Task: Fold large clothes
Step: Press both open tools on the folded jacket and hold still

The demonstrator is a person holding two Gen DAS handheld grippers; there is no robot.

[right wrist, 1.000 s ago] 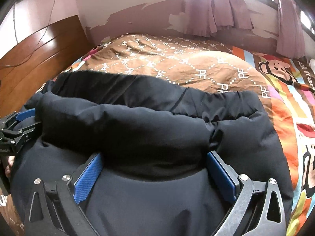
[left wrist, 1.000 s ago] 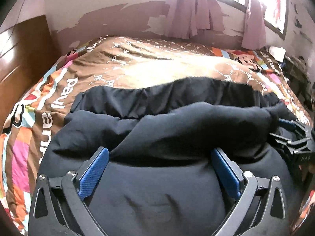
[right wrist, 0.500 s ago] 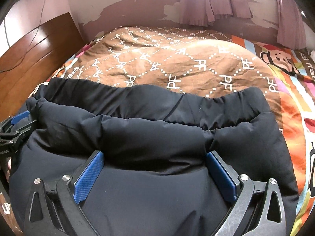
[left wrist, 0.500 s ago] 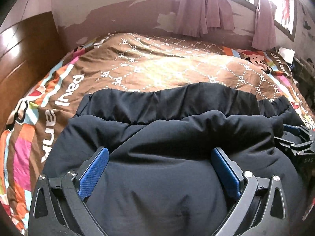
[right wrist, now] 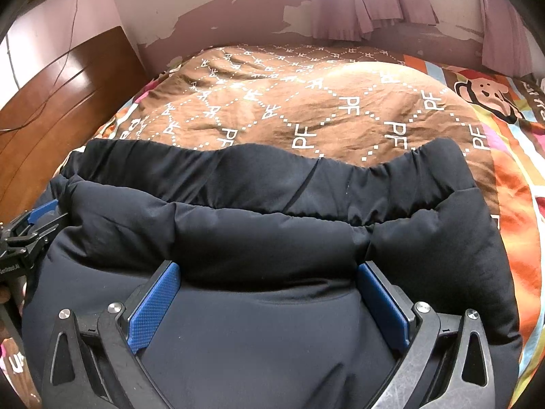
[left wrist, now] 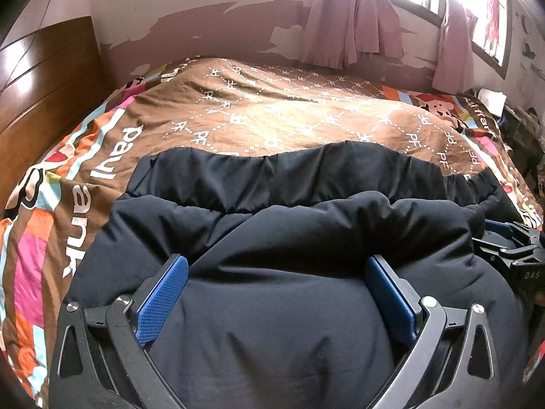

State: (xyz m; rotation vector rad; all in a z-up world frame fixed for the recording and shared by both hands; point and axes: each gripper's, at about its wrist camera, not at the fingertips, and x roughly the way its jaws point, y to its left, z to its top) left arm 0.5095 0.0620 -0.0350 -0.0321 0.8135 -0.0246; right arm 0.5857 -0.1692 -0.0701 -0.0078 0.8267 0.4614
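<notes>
Headboard (left wrist: 44, 78): we see wooden panels at the far left, beside the bed.
Bedspread (left wrist: 272, 116): brown with a white dotted lattice and bright cartoon borders; it covers the bed and carries the garment.
Left hand-held gripper (left wrist: 276, 293): we hold it at the near left part of the garment, blue pads spread wide with a thick roll of padded cloth bulging up between them. We judge the pads press into the bulk rather than pinch a thin edge, which suits a layer this puffy.
Jacket (left wrist: 306, 225): a large dark navy padded garment lying on the near half of the bed, across almost the whole width of both views. A thick folded layer sits on top of a flatter gathered band at the far edge, so we judge a fold toward the far side is under way.
Jacket look (right wrist: 272, 238): matte, soft, heavily creased at the gathers; a thin seam line runs through the far band.
Right hand-held gripper (right wrist: 269, 293): also spread wide around the same roll, at the near right part of the jacket, level with the left one, so that, we judge, the fold stays straight.
Curtains (left wrist: 354, 24): pale purple, at the bright far window.
</notes>
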